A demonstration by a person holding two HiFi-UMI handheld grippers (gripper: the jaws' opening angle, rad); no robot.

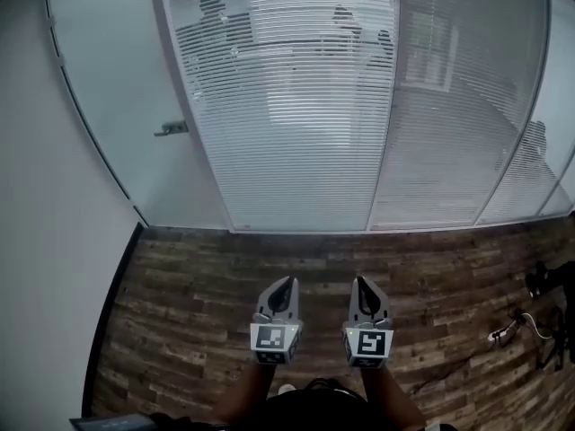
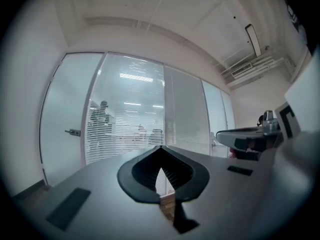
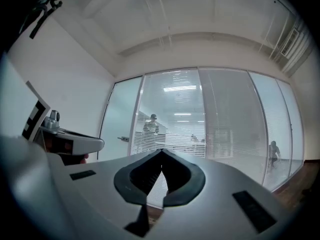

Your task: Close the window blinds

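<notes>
At lower centre of the head view, the left gripper (image 1: 284,283) and right gripper (image 1: 362,282) pointed up-frame, well apart from the window blinds (image 1: 287,106) above; in the left gripper view, jaws met, empty, horizontal slats dead ahead; the right gripper view matched, neither gripper looking nearer.

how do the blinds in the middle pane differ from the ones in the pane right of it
The middle blinds have slats tilted open, so people behind show; the right blinds are nearly shut, showing only faint shapes. The middle blinds look wider than the right blinds. Both are white, horizontal and fully lowered.
</notes>
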